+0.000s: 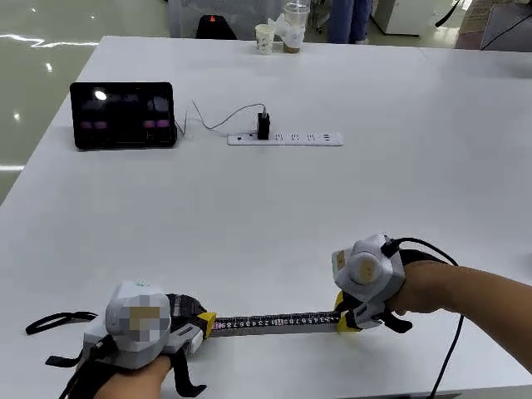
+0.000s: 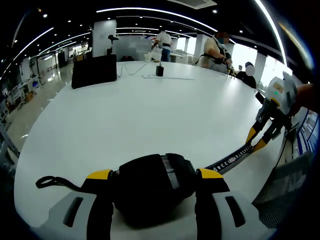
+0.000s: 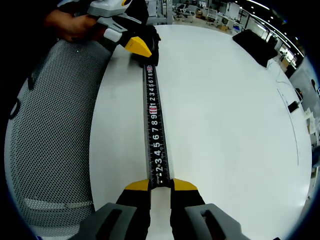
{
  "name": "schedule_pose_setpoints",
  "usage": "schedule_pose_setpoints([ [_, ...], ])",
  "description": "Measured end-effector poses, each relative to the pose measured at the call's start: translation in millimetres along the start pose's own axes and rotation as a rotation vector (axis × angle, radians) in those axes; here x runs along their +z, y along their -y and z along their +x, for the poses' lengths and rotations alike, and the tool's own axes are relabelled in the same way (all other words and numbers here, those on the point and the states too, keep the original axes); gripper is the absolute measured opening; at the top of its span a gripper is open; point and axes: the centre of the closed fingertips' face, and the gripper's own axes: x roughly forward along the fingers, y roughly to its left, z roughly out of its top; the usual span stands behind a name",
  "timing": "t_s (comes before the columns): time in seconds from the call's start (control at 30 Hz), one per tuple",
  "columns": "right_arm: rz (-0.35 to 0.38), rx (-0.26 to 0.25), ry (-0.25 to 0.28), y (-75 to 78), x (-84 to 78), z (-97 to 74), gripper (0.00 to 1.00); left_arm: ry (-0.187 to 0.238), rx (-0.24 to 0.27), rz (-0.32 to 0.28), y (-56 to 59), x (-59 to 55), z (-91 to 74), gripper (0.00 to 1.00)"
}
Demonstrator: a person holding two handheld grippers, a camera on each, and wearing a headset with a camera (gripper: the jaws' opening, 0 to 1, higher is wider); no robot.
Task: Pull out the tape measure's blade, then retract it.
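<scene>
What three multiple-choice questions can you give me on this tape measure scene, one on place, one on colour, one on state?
1. Seen from the head view, the tablet sits where relative to the power strip? A) right B) on top C) left
2. The blade is: A) red B) black C) green
3. The blade is: A) pulled out B) fully retracted C) lying loose

Answers: C, it stands left of the strip; B, black with white numerals; A, it spans from the case in the left tool to the right tool.

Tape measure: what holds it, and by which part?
The left gripper clamps the tape measure's black case; the right gripper pinches the end of the extended blade.
</scene>
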Motion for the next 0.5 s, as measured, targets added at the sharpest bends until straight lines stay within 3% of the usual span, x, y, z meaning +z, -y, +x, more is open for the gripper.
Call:
schedule_pose_setpoints([
  [0.5,-0.086,-0.004,0.02,-1.3,3.9,1.6,0.11,0.0,-0.001,0.003,0.7,0.1,0.1,0.62],
])
